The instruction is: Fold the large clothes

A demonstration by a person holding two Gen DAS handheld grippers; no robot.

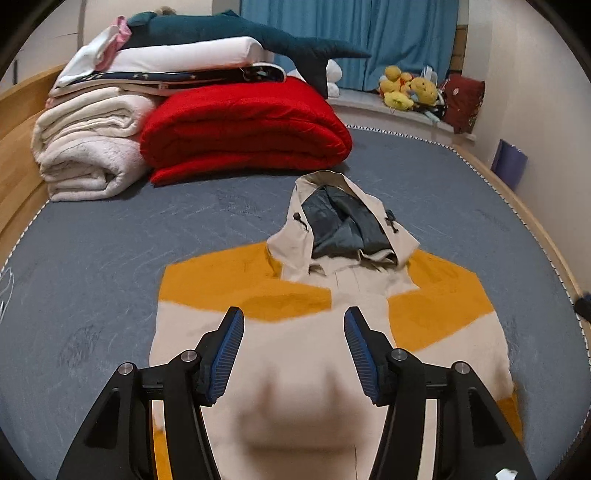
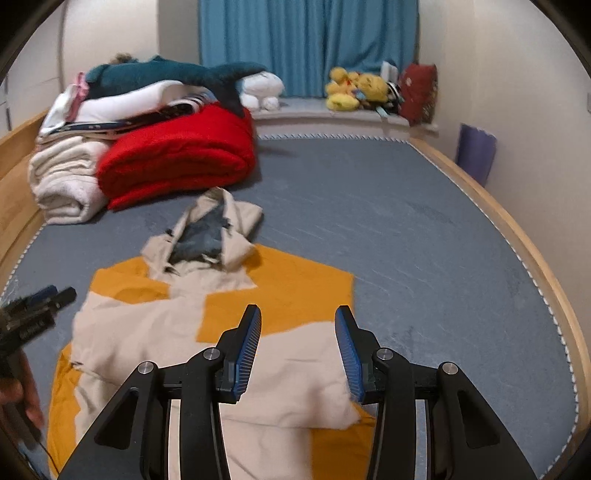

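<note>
A cream and orange hooded jacket (image 1: 295, 347) lies on the grey bed, hood (image 1: 343, 221) pointing away, its blue lining showing. Both sleeves look folded in over the body. It also shows in the right wrist view (image 2: 221, 325). My left gripper (image 1: 294, 321) is open and empty above the jacket's chest; a blurred cream bulge of fabric sits just below its jaws. My right gripper (image 2: 298, 319) is open and empty over the jacket's right side. The left gripper also shows in the right wrist view (image 2: 48, 295) at the jacket's left edge.
A folded red blanket (image 1: 243, 129) and a stack of white towels (image 1: 85, 155) with a blue plush shark (image 1: 236, 33) lie at the far left of the bed. Yellow plush toys (image 1: 410, 90) sit on the window ledge. A wooden bed frame (image 2: 517, 236) rims the mattress.
</note>
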